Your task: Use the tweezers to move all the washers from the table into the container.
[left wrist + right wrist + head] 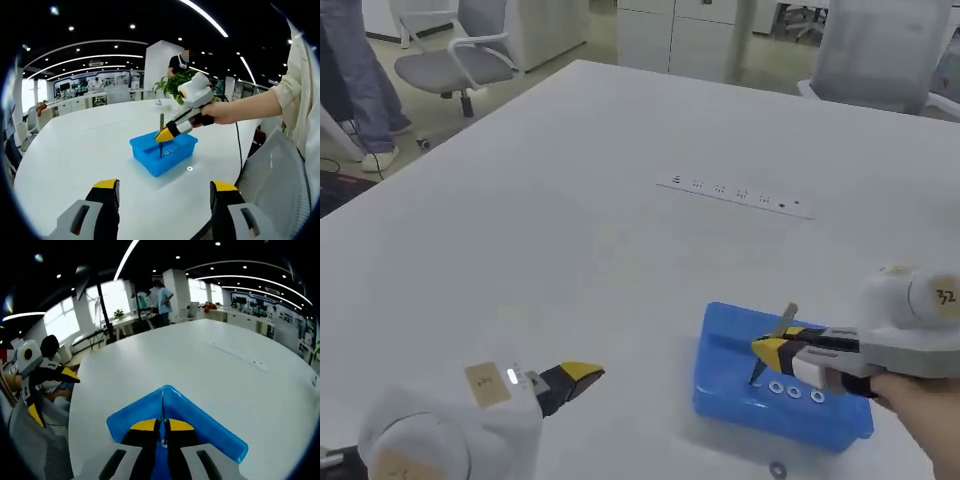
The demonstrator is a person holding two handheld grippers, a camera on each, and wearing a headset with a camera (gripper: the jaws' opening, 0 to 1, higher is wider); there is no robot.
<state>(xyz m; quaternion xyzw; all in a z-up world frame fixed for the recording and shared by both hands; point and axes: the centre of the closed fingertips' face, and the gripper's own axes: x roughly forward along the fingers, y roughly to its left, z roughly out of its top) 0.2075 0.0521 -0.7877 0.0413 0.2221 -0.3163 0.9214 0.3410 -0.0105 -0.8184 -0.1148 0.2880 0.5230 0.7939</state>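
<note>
Tweezers (161, 122) sit clamped in the right tongs (760, 347), tips down inside the blue container (730, 400) beside three washers (796, 390), while the left tongs (164, 186) stand apart.

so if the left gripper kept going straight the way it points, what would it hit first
Probably the blue container, dead ahead between the left gripper's open tongs, with bare table in between. If the gripper tilts downward, which is hard to judge, the table comes first.
</note>
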